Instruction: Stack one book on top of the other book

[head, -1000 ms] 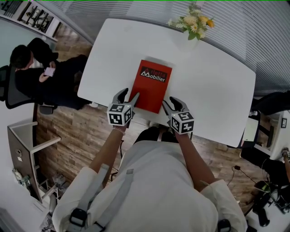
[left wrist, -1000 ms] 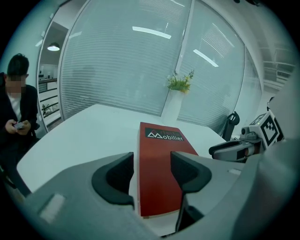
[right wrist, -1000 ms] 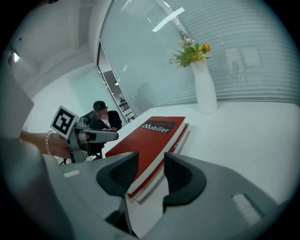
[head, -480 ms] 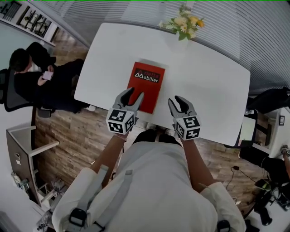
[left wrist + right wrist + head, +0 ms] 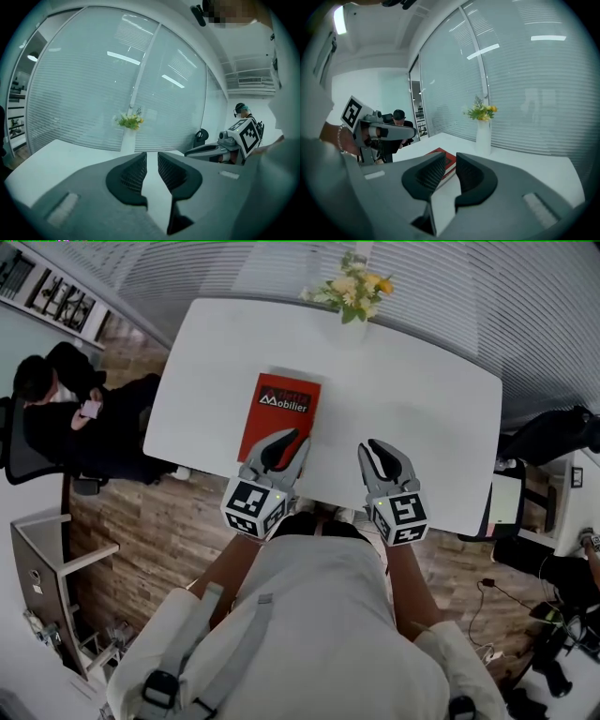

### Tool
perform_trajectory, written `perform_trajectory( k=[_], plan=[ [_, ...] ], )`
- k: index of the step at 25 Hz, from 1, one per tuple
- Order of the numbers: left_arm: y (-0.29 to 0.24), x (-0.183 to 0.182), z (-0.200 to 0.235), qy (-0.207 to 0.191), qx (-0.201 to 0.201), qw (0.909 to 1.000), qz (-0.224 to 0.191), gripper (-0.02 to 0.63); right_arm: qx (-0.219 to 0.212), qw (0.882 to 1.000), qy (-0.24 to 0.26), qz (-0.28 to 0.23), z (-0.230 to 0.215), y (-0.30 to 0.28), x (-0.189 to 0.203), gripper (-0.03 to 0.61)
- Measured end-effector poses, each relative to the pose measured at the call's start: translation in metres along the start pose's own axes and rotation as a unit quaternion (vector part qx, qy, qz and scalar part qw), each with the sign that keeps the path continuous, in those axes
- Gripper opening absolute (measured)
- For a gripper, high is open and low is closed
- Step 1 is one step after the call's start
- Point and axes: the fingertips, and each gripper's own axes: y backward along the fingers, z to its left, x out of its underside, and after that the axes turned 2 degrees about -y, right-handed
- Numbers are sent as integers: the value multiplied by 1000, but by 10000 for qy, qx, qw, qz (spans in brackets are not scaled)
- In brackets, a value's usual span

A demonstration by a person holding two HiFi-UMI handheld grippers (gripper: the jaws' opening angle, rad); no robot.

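On the smooth white table [image 5: 422, 418] — a flat, rectangular red book [image 5: 281, 411].

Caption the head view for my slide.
Left gripper and right gripper hover empty above the white table, fingers closing; red book and flower vase beyond.

book [image 5: 278, 413] red with black title band, table [image 5: 422, 427] white, flowers [image 5: 345, 289] yellow-white, vase [image 5: 483, 137] white, floor [image 5: 159, 521] brown wood planks
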Motion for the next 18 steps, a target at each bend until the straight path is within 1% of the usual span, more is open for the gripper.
perform_trajectory(
  k=[4, 9, 14, 18],
  plan=[
    [-4, -20, -23, -201, 165, 9994, -208, 49, 63, 9996, 199, -166, -5, 20, -17, 55],
    [-5, -47, -46, -301, 307, 9978, -495, 8, 140, 9987, 364, -317, -10, 43, -38, 40],
    [-1, -79, -69, -391, 449, 9954, -756, 6, 186, 9976, 479, -464, -10, 66, -59, 26],
    [4, -99, -82, -467, 487, 9937, -900, 6, 203, 9962, 600, -603, -8, 83, -78, 17]
  ],
)
